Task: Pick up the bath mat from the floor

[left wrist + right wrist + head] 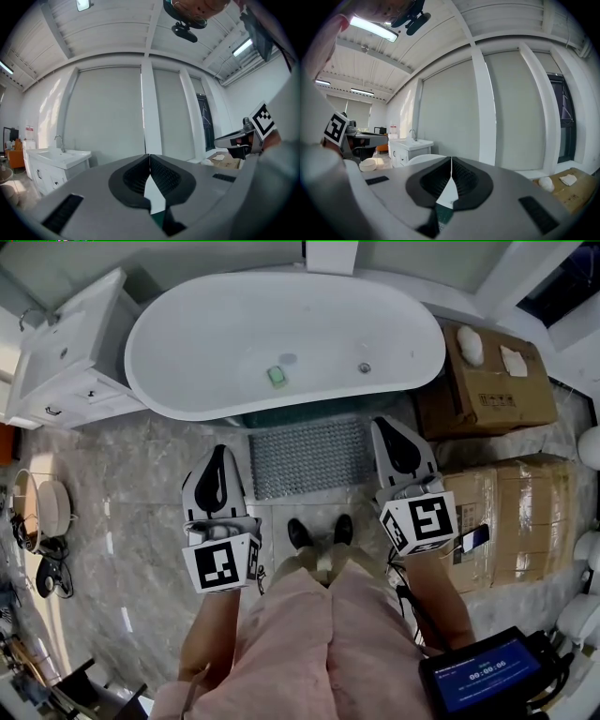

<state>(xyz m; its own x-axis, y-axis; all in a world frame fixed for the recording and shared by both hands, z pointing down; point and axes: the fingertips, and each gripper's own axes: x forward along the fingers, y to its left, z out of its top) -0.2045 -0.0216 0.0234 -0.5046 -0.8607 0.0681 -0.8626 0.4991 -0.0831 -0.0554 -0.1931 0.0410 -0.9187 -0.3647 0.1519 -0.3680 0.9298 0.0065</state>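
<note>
Mat [307, 456]: grey rectangle, nubby grid texture, lying flat on floor [141, 521], far edge at tub [281, 296] base, just ahead of shoes [321, 531]. Floor: glossy, grey veined marble. Tub: white, smooth, oval; small green block [277, 375] inside. Cardboard boxes [487, 390] right of mat, white vanity [66, 352] left of tub. Left gripper [219, 450] and right gripper [381, 422] hang either side of mat in head view; both jaws pressed together, nothing between.

The left gripper [218, 452] and right gripper [383, 424] are housed in light grey shells lined with black ribbed pads [164, 178]. A white cube [222, 564] bearing black square markers is fitted at 6 o'clock of each. Pink clothing [309, 643] and black shoes [301, 533] are worn.
</note>
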